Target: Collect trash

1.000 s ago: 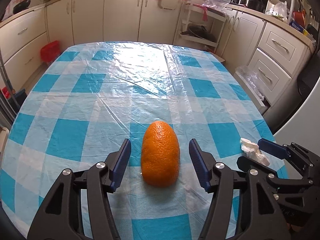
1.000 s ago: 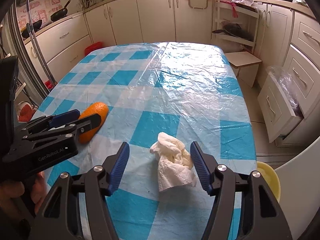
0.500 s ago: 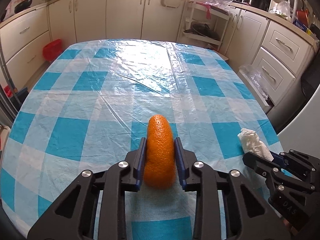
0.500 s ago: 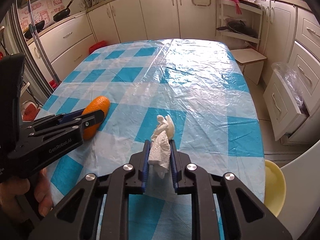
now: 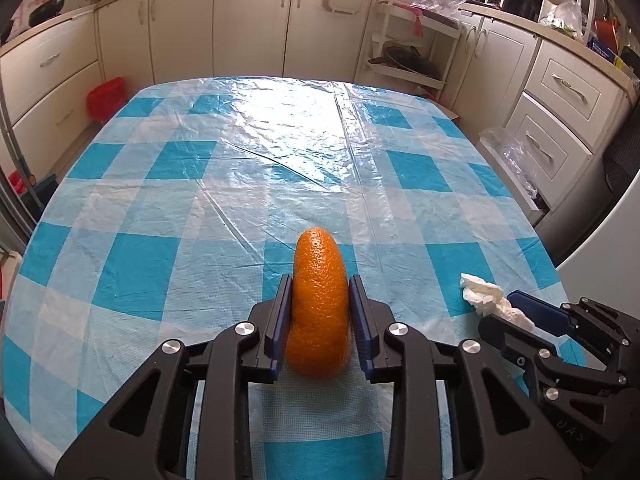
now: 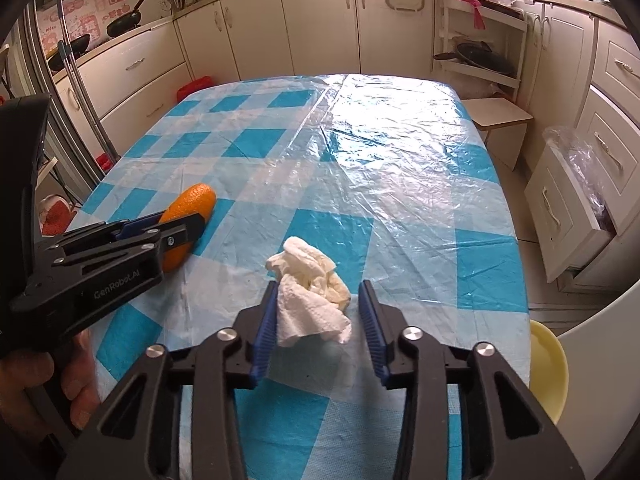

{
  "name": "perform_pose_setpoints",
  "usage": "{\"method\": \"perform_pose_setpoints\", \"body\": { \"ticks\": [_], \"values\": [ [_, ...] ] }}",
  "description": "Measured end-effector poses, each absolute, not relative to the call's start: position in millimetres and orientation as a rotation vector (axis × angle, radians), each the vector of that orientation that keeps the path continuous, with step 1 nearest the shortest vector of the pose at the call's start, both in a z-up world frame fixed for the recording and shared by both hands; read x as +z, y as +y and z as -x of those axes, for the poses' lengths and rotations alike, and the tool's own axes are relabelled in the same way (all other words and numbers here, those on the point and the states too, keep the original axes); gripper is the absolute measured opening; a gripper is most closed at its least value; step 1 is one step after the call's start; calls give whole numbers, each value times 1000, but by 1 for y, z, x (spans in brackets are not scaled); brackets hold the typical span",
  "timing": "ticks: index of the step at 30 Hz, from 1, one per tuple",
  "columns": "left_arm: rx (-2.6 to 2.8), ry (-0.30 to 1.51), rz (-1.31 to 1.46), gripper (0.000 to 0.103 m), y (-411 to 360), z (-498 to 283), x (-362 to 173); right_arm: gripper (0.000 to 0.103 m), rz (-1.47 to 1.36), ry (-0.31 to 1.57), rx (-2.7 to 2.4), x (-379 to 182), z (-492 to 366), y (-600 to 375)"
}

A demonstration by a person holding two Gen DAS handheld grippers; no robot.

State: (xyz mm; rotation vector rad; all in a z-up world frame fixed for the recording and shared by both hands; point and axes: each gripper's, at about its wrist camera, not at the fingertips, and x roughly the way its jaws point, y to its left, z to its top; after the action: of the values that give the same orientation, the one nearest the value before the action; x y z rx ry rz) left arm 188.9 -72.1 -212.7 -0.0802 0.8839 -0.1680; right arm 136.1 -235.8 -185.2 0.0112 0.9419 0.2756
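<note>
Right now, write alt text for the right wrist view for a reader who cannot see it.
The right tool stands open around a crumpled white tissue on a table with a blue-and-white checked cloth; only its left pad touches the paper. At left, the left tool is shut on an orange peel, and a yellow bowl shows beyond the table's right edge.

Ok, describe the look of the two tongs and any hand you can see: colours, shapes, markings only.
Both the left tongs and the right tongs are matte black plastic frames with triangular cut-outs, silver round screw heads and ribbed blue pads on the fingers. The left body carries grey "GenRobot.AI" lettering in the right wrist view. A bare hand grips its handle; no sleeve or cable shows.
</note>
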Motion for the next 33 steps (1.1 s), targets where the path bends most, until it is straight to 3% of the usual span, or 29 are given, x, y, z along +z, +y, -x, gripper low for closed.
{"method": "perform_pose_setpoints", "body": {
  "ticks": [5, 24, 27, 29, 33],
  "values": [
    [-175, 879, 83, 21, -72, -188, -213, 26, -16, 934, 277, -183, -136, -237],
    [-176, 883, 82, 20, -71, -189, -213, 26, -17, 914, 247, -180, -137, -242],
    [-176, 884, 79, 20, -72, -189, -213, 31, -8, 926, 246, -182, -138, -240],
    [-177, 885, 76, 23, -72, -189, -214, 41, -5, 932, 244, -184, -138, -240],
    [-176, 885, 74, 24, -72, -189, -214, 42, 13, 935, 245, -185, -137, -238]
  ]
}}
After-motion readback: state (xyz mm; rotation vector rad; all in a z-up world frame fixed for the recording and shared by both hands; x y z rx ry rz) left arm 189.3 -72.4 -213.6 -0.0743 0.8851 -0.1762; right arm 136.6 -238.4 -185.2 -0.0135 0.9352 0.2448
